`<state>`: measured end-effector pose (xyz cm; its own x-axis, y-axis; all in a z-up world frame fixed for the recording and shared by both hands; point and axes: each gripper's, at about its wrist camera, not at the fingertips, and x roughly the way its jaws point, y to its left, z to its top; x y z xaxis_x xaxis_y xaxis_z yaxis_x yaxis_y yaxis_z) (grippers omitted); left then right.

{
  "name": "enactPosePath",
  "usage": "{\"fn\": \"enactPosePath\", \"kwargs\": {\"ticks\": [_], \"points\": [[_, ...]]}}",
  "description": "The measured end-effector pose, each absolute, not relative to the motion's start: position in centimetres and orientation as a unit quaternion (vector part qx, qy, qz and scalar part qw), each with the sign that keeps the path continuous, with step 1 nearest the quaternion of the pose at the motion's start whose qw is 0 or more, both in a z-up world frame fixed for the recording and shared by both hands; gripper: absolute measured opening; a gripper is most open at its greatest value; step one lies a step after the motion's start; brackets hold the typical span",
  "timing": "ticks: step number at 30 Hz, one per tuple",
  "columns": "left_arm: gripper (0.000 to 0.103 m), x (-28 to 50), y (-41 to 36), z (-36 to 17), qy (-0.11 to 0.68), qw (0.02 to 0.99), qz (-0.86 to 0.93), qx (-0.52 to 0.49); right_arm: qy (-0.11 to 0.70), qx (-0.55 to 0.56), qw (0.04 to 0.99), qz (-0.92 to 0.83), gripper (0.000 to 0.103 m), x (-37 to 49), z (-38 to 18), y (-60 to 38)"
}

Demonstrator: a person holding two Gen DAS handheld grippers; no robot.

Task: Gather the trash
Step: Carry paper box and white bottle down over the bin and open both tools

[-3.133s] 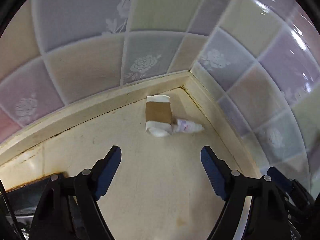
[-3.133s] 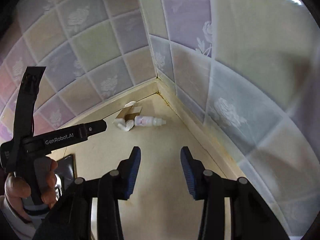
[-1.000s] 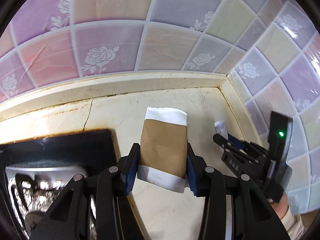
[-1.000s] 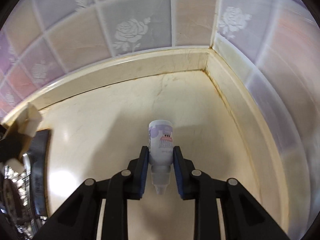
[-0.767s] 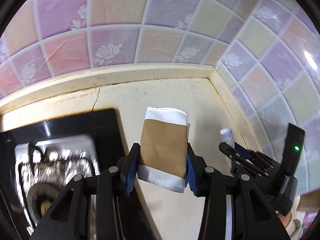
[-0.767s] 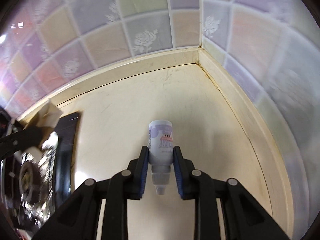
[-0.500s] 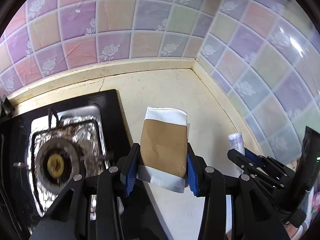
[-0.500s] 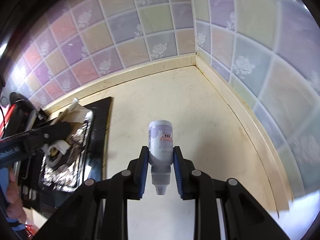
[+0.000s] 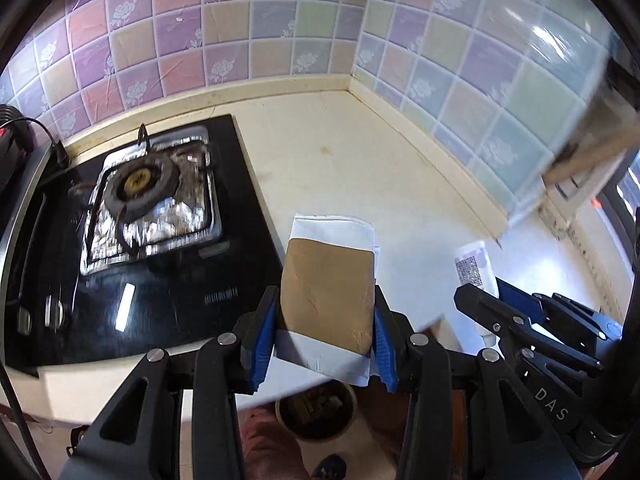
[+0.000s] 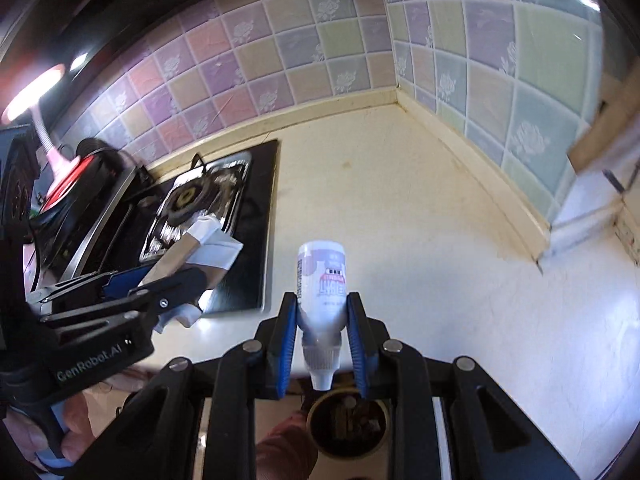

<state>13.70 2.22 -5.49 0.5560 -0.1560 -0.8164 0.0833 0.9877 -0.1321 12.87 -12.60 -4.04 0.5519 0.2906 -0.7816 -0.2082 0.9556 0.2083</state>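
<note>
While both hands hang over the front edge of the cream counter (image 9: 360, 168), the left claw (image 9: 325, 336) is clamped on a flat box (image 9: 328, 292), brown with white ends, its blue pads pressing the two long sides. That box sticks out toward twelve o'clock in the left wrist view, above the counter's edge and just at three o'clock of the black stove (image 9: 132, 264). At four o'clock of the box, the right claw (image 10: 322, 340) grips a small white bottle (image 10: 322, 280) at its neck, cap pointing back toward the camera and base toward twelve. Below both claws, at six o'clock in each view, a round bin (image 10: 347, 424) stands on the floor with dark scraps inside. A foil-lined burner (image 9: 138, 184) sits on the stove at ten o'clock in the left wrist view. Pastel rose tiles (image 9: 280, 32) cover the two walls that meet in the corner at twelve o'clock. A person's fingers (image 10: 48, 436) wrap the left claw's handle at seven o'clock in the right wrist view.
</note>
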Motion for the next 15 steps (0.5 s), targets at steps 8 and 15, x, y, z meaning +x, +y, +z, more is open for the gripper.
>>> {"fn": "enactPosePath", "kwargs": {"ticks": [8, 15], "points": [[0.041, 6.2, 0.1, -8.7, 0.49, 0.868, -0.079, 0.005, 0.489, 0.053, 0.858, 0.147, 0.024, 5.6, -7.9, -12.8], [0.041, 4.0, -1.1, -13.6, 0.528, 0.844, -0.092, 0.016, 0.526, 0.071, 0.839, 0.122, 0.024, 2.4, -13.3, -12.9]]}}
